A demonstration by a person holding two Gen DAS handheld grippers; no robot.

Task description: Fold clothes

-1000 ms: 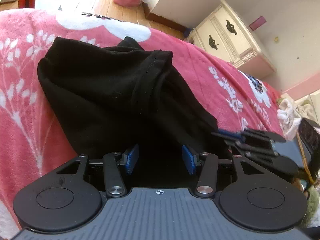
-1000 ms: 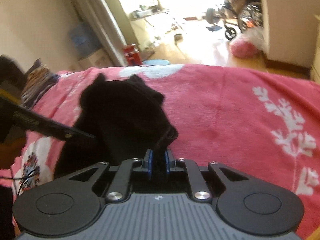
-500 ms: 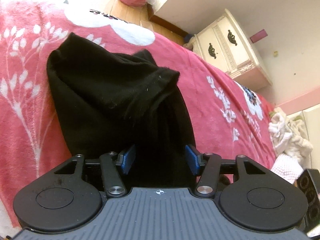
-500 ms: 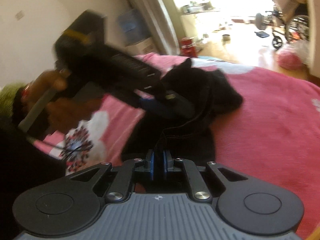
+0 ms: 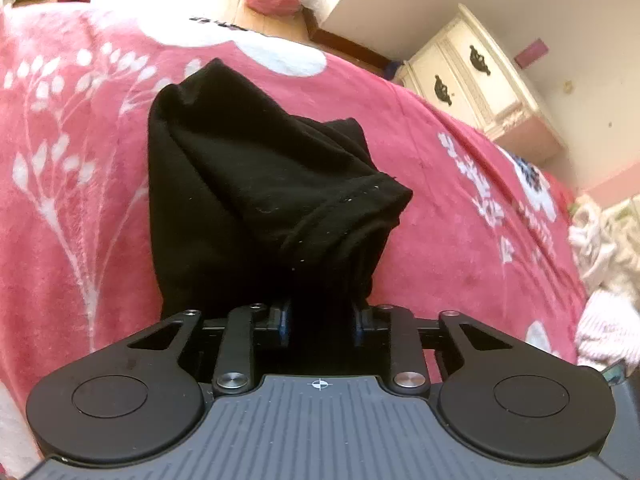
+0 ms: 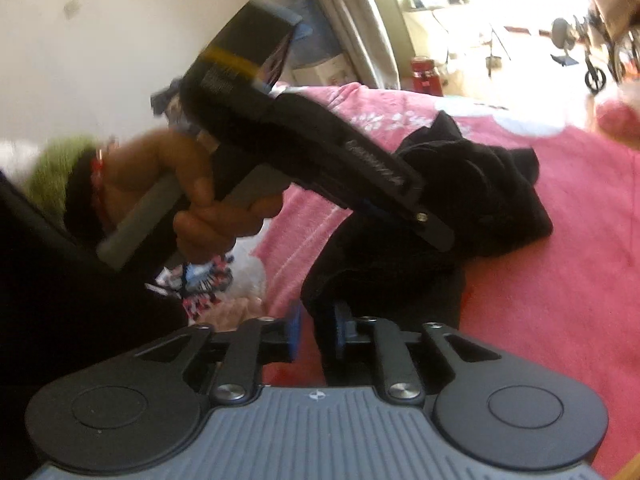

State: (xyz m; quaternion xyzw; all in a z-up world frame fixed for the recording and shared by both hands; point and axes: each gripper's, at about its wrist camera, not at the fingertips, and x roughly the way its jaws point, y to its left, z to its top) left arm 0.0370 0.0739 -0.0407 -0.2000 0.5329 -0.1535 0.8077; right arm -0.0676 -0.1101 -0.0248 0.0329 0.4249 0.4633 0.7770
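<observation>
**Black garment bunched ahead of both grippers, long axis running away from the left one**

Left wrist view: the black garment [image 5: 256, 200] is seen lying on the pink blanket [image 5: 460, 216], stretching from the left gripper [image 5: 322, 322] away up the bed, a hemmed end folded across toward the right. The jaws have just been closing, and a gathered bunch of the cloth is pinched between the blue pads. The garment's near end is thus held by this hand.

Right wrist view: the same black garment [image 6: 472, 184] is found ahead and slightly right of the right gripper [image 6: 316, 336]. Its jaws have just been opening; cloth hangs between the pads, but they stand apart and no longer press it. The left gripper [image 6: 434, 232], held by the person's left hand [image 6: 200, 200], is seen reaching down onto the heap, so it is judged the nearer to the garment's middle.
</observation>
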